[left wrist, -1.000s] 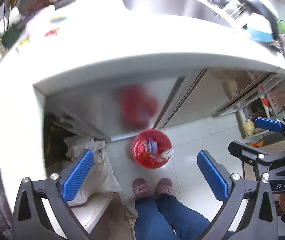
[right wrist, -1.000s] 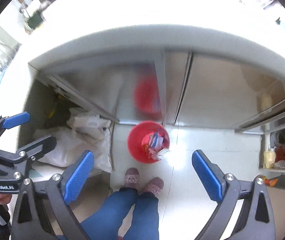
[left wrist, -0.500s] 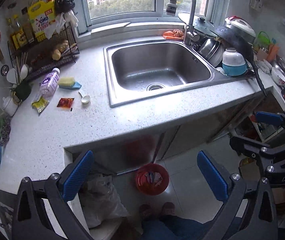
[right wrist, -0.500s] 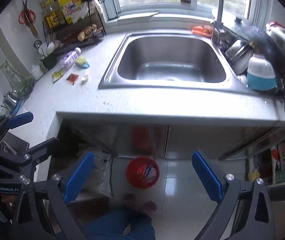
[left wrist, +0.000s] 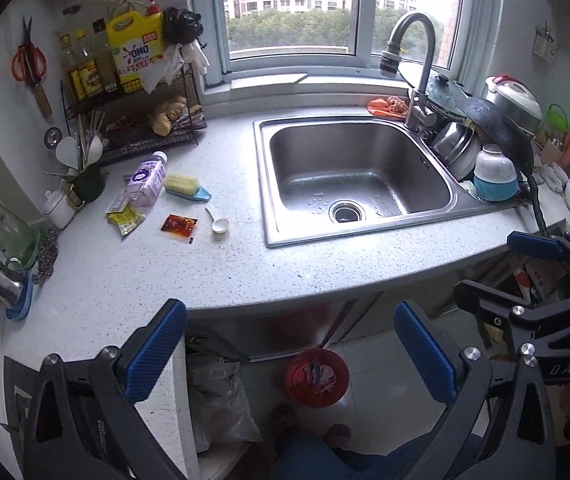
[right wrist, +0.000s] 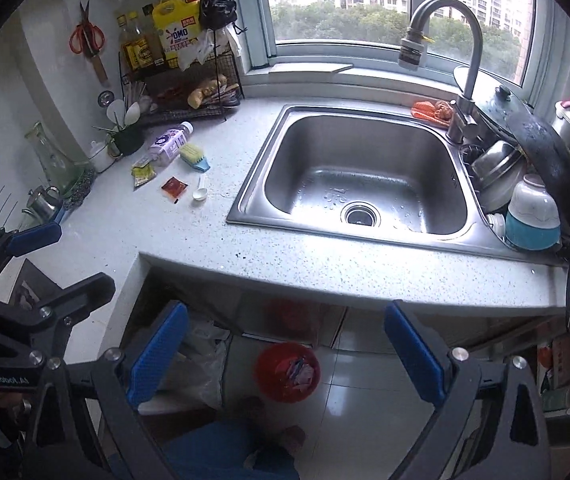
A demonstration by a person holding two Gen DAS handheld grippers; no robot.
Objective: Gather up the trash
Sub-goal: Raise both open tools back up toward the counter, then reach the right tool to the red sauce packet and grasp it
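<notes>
Below, red bin [left wrist: 317,378] holds crumpled wrappers [left wrist: 319,374].

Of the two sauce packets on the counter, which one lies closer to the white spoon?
The red packet, just left of the spoon. The yellow packet lies farther left, beside the purple bottle.

Camera placement: two wrist fisheyes, high above the counter edge.
Each looks forward and down along its own fingers, well back from the countertop [left wrist: 133,280]; both share the sink [left wrist: 359,178], faucet [right wrist: 441,20] and the red bin [right wrist: 288,372] on the floor.
</notes>
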